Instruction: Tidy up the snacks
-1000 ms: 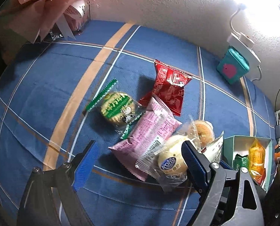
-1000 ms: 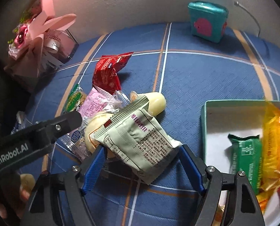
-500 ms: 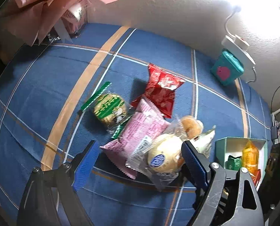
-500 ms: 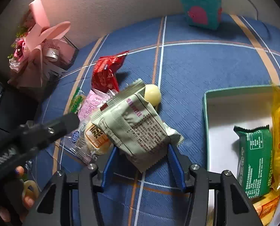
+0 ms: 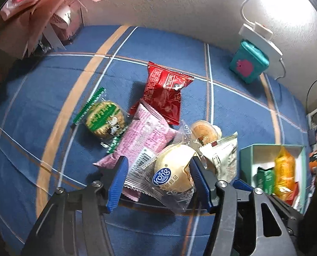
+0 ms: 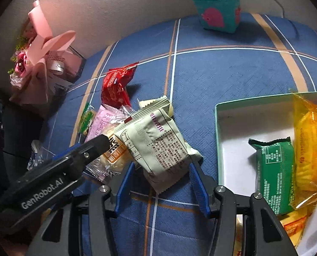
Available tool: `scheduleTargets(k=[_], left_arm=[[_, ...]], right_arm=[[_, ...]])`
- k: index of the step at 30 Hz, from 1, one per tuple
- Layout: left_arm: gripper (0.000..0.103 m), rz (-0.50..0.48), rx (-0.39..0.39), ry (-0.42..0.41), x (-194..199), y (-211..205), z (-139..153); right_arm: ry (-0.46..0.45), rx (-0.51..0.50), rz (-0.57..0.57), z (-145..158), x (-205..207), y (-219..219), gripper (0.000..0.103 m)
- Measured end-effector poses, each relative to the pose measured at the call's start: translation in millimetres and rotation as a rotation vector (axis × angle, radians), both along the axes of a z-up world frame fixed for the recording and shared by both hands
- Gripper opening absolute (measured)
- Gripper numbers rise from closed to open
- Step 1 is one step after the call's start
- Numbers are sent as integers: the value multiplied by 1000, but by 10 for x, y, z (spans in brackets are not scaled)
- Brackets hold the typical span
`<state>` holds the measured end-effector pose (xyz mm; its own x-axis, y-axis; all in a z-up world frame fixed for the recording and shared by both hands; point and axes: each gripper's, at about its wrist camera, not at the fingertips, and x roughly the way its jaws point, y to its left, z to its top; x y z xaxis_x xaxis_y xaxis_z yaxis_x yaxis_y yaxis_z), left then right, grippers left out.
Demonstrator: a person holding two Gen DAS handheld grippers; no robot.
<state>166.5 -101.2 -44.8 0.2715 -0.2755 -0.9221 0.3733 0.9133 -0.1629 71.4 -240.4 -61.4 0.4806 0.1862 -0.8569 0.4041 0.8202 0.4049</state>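
left tongs (image 5: 158,177) pinching the clear-wrapped round bun (image 5: 175,170), blue fingers (image 5: 118,179) against both sides of its wrapper. right tongs (image 6: 161,183) pinching the pale green packet (image 6: 156,143) by its lower end, packet tilted up over the blue plaid desk (image 6: 222,74). the two packs touch in the snack pile near the desk's middle: pink packet (image 5: 145,136) under the bun, red packet (image 5: 164,93) behind it toward the wall edge, green-edged round cookie (image 5: 104,120) on the pile's left. teal tray (image 6: 217,128) at the right edge holds a green bar (image 6: 273,170) and an orange pack (image 6: 311,140). teal box (image 6: 217,10) at the wall edge.
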Motion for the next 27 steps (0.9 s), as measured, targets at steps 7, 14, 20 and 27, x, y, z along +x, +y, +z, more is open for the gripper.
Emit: scheduleTargets(k=[7,14,20,27], left_arm=[[61,47,-9,-26,22,36,82],[61,96,-22,-16,82,144,74],[61,99,-47,-15,103,168,94],[61,85,-54,-1,101,134,32]], right_arm=[[-23,-44,2,134,-22,-48,58],[-15,-120,61,133,205,47,67],[0,-96,125,12,361,5,68],[-9,-56,135,-81,433,-56,68]])
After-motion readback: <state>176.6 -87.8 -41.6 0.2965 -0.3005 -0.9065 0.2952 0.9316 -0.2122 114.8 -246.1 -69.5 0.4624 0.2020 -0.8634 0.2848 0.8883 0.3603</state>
